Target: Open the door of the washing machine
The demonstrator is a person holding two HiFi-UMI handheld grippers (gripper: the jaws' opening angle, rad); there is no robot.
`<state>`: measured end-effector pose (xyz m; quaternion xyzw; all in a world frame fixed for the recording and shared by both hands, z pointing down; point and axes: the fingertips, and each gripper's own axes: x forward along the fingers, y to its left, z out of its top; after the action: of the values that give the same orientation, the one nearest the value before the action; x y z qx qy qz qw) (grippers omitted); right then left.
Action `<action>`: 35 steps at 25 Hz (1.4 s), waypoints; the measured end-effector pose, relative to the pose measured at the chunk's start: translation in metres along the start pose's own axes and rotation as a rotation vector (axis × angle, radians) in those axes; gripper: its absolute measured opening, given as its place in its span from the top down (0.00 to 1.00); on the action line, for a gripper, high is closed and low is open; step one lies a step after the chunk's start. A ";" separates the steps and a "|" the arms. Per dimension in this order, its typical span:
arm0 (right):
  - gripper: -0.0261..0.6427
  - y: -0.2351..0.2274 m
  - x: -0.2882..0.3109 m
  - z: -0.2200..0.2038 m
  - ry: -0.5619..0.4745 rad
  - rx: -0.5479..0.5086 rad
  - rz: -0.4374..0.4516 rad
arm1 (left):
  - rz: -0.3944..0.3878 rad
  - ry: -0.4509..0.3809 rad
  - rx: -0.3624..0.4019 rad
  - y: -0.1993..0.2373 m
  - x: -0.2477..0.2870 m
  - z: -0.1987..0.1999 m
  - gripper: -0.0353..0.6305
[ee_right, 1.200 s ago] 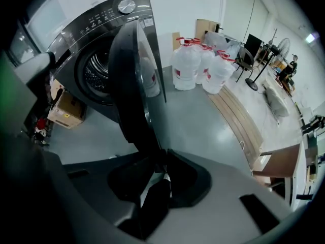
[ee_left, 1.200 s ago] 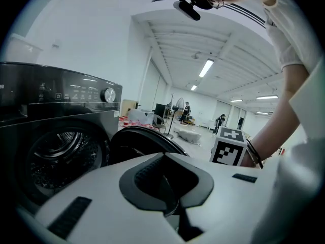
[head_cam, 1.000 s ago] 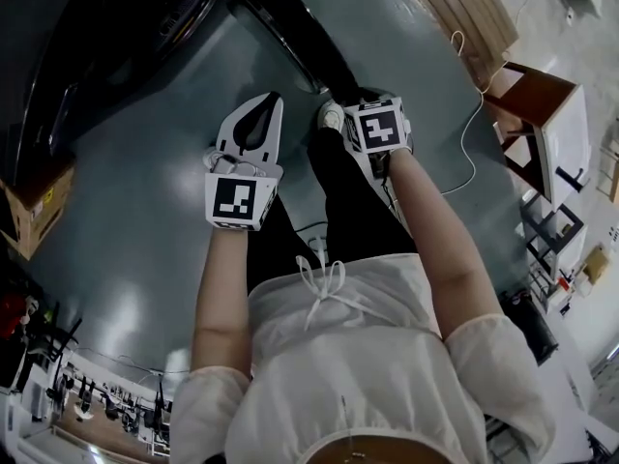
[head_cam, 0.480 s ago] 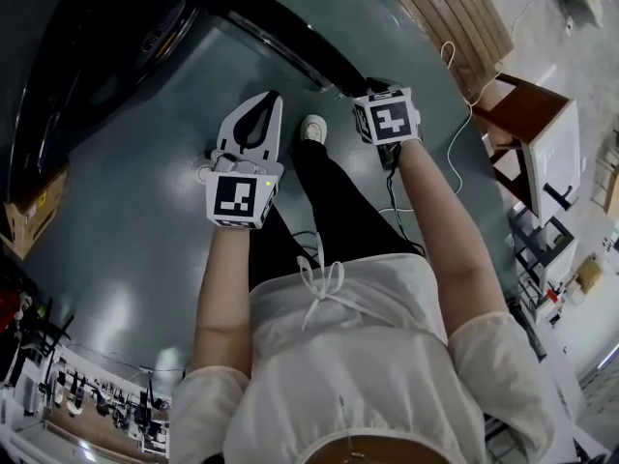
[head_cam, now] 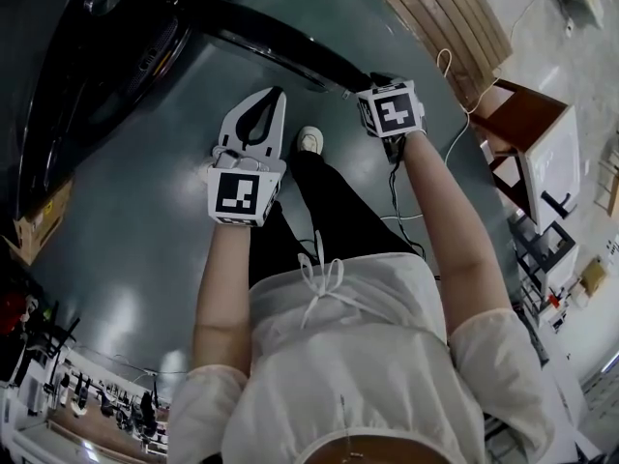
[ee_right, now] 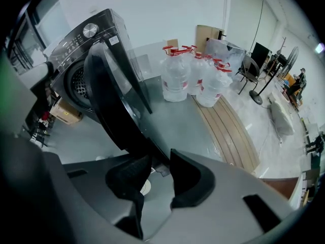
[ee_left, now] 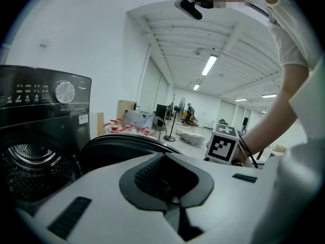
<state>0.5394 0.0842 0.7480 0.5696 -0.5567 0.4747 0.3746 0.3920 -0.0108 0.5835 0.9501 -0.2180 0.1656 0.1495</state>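
- Grey floor all round; right gripper points down, jaws narrowly apart, having just been opening, door edge between them, not clearly pinched.
- Beside it, left gripper closed, empty.
- Door stands well out from washer, far left.
- Risk: loosening jaws could lose the edge, letting the door swing back.

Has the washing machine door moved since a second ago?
Yes. In the head view the door has swung its free edge closer to the wooden planks on the floor.
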 end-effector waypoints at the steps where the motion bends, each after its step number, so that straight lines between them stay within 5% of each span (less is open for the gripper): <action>1: 0.79 -0.004 -0.001 0.003 0.000 -0.007 -0.005 | -0.002 -0.002 0.010 -0.001 0.002 0.002 0.91; 5: 0.79 -0.008 -0.008 0.012 0.027 -0.041 -0.032 | -0.010 -0.009 0.037 -0.001 0.000 0.015 0.91; 8: 0.81 -0.008 -0.016 0.016 0.025 0.027 -0.019 | -0.023 -0.003 0.043 0.001 -0.002 0.023 0.91; 11: 0.92 -0.003 -0.033 0.016 0.007 0.085 -0.026 | -0.033 0.004 0.042 0.003 -0.011 0.029 0.91; 21: 0.95 0.060 -0.119 0.061 -0.207 0.115 -0.035 | -0.024 -0.033 0.102 0.017 -0.084 0.066 0.91; 27: 0.95 0.127 -0.175 0.098 -0.360 0.068 0.026 | 0.092 -0.018 0.105 0.043 -0.158 0.081 0.91; 35: 0.95 0.245 -0.241 0.155 -0.593 -0.173 0.085 | 0.271 -0.081 0.095 0.092 -0.282 0.104 0.91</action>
<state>0.3332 -0.0207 0.4505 0.6255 -0.7034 0.2538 0.2226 0.1351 -0.0241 0.4022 0.9239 -0.3420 0.1561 0.0718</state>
